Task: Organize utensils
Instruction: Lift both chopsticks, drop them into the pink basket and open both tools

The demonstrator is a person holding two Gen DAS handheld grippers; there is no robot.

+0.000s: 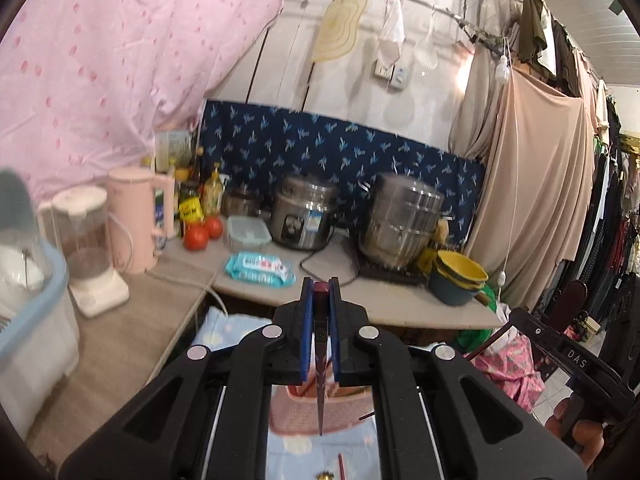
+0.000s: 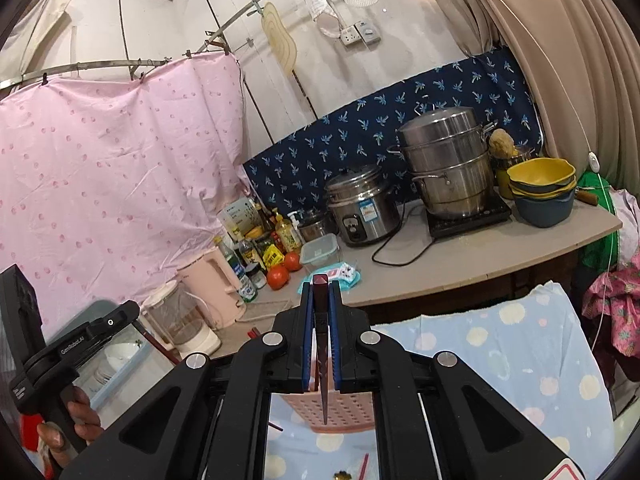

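My left gripper (image 1: 321, 286) is shut on a dark red chopstick (image 1: 321, 360) that hangs point down over a pink perforated utensil basket (image 1: 308, 412) on a light blue spotted cloth. My right gripper (image 2: 321, 286) is shut on a second dark red chopstick (image 2: 323, 372), also point down over the same pink basket (image 2: 332, 408). A loose red chopstick (image 1: 341, 466) lies on the cloth in front of the basket; it also shows in the right wrist view (image 2: 364, 465). The left gripper's handle (image 2: 80, 344) shows at the left of the right view.
A counter (image 2: 460, 264) behind holds a rice cooker (image 2: 362, 208), a stacked steel steamer (image 2: 448, 164), yellow and blue bowls (image 2: 542, 194), tomatoes (image 1: 202, 232), a wipes pack (image 1: 260, 270), bottles, a pink kettle (image 1: 138, 222) and a blender (image 1: 90, 248). A blue dish bin (image 1: 28, 292) stands left.
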